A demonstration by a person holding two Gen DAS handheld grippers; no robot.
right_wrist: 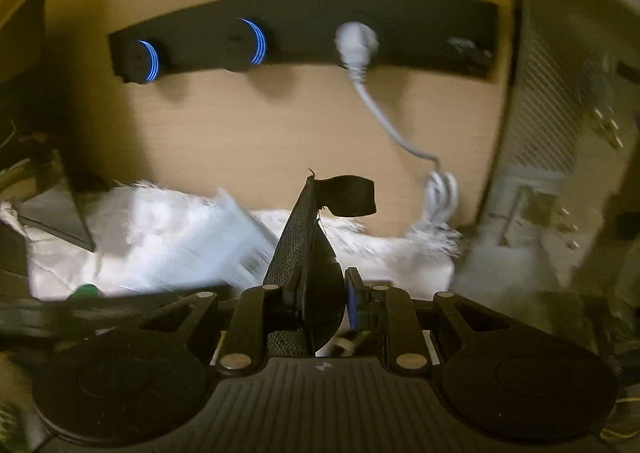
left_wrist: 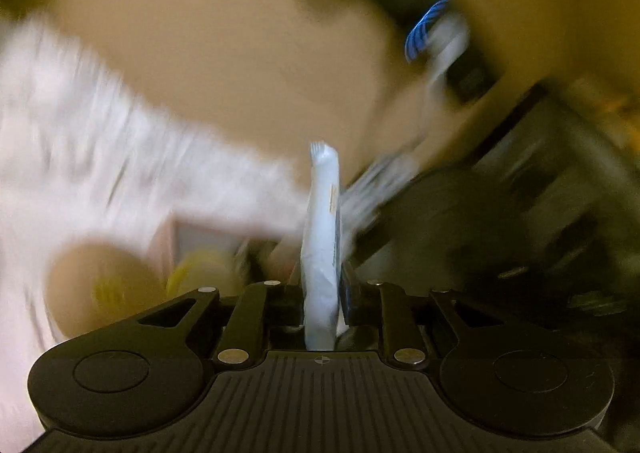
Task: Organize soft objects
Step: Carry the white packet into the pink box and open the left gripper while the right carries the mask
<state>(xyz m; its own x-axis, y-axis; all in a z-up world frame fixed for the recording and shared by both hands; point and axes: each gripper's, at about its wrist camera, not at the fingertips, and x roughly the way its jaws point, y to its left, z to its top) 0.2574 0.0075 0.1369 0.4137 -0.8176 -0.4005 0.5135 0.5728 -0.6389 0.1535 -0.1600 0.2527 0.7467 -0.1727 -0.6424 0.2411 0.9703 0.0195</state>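
My left gripper (left_wrist: 322, 293) pinches a white packet (left_wrist: 320, 237) — standing up | my right gripper (right_wrist: 316, 293) squeezes a black mesh thing (right_wrist: 304, 237) — white fluffy cloth (right_wrist: 160, 237) just ahead

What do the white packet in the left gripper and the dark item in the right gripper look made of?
White packet: thin crinkled plastic film, apparently; creases, crimped top edge. Dark item: black fabric with mesh texture and a strap, likely synthetic.

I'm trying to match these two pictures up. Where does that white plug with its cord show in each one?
Left wrist view: the white plug sits upper right, blurred, on the black power strip.
Right wrist view: it sits upper middle, its cord hanging down to the right.
Shared landmark: the strip's blue glowing rings.
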